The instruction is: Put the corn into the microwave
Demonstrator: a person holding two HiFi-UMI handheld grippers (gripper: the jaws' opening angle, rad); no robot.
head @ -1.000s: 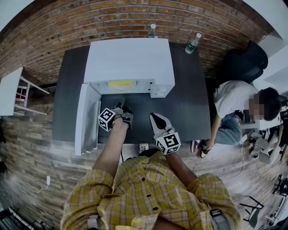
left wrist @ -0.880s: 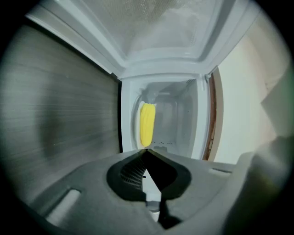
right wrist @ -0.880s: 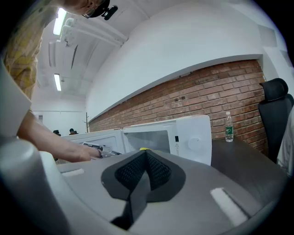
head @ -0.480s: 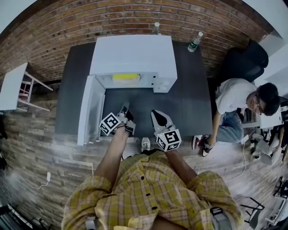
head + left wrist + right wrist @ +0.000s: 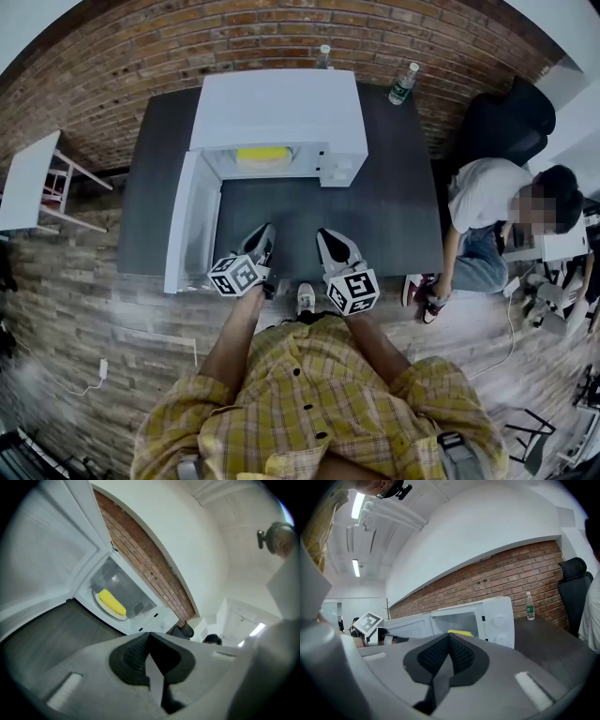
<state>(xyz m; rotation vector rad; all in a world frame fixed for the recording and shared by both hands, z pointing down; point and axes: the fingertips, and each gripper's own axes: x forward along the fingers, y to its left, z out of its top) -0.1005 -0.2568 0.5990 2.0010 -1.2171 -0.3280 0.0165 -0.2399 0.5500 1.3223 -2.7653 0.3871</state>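
The yellow corn (image 5: 262, 155) lies on a pale plate inside the white microwave (image 5: 277, 108), whose door (image 5: 192, 220) hangs open to the left. In the left gripper view the corn (image 5: 112, 603) rests far ahead of the jaws, in the cavity. My left gripper (image 5: 262, 236) is shut and empty over the dark table's front edge, well short of the opening. My right gripper (image 5: 326, 239) sits beside it, shut with nothing held. The right gripper view shows the corn (image 5: 461, 633) just above its closed pads (image 5: 454, 656).
The dark table (image 5: 394, 216) carries the microwave at its back, by a brick wall. Two bottles (image 5: 403, 84) (image 5: 323, 56) stand at the rear. A person (image 5: 483, 202) sits at the right, near a black chair (image 5: 506, 127). A small white table (image 5: 23, 183) is at the left.
My left gripper has drawn back from the microwave opening toward the table's front edge and rolled, so its marker cube faces differently. The right gripper shifted back slightly. The corn stayed inside.
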